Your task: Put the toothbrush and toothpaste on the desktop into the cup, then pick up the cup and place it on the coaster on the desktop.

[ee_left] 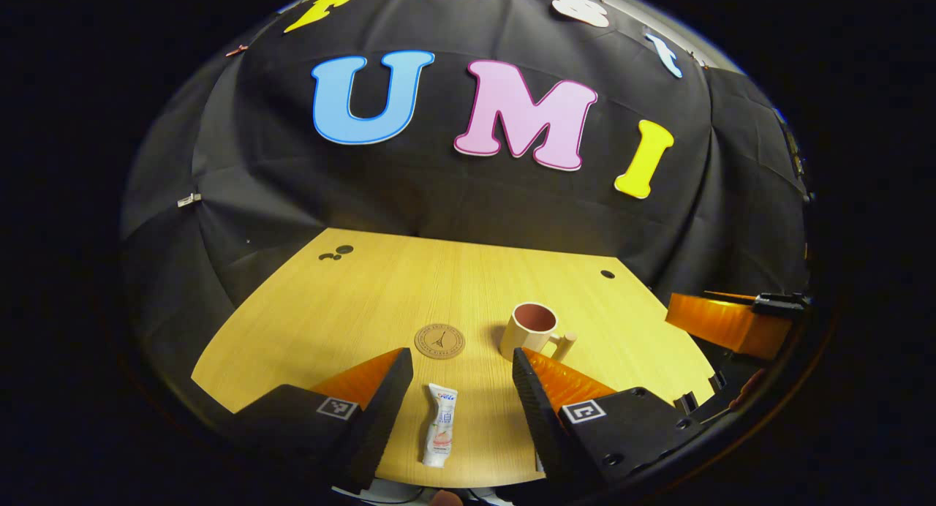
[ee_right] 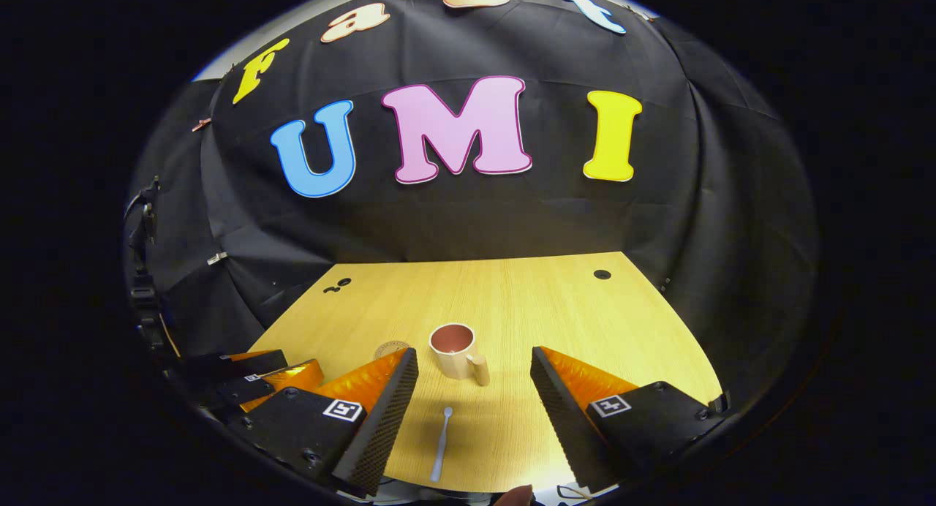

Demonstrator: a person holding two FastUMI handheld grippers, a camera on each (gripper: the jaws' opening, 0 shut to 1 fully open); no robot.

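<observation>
A white toothpaste tube (ee_left: pixel 441 425) lies on the wooden desktop (ee_left: pixel 409 294), between the fingers of my open left gripper (ee_left: pixel 461 389), which hovers above it. Beyond it stand a round brown coaster (ee_left: pixel 439 341) and a cream cup (ee_left: pixel 531 330) with a reddish inside and a handle toward me. In the right gripper view, a pale toothbrush (ee_right: pixel 442 433) lies on the desktop (ee_right: pixel 556 308) between the fingers of my open right gripper (ee_right: pixel 474 393). The cup (ee_right: pixel 455 350) stands just past it, with the coaster (ee_right: pixel 391 349) partly hidden behind a finger. The left gripper (ee_right: pixel 248 385) sits at the far left there.
Small dark holes (ee_left: pixel 335 254) mark the desktop's far left and a single hole (ee_left: pixel 608 274) its far right. The right gripper (ee_left: pixel 731 319) shows at the right edge of the left gripper view. Black cloth walls close the desk on three sides.
</observation>
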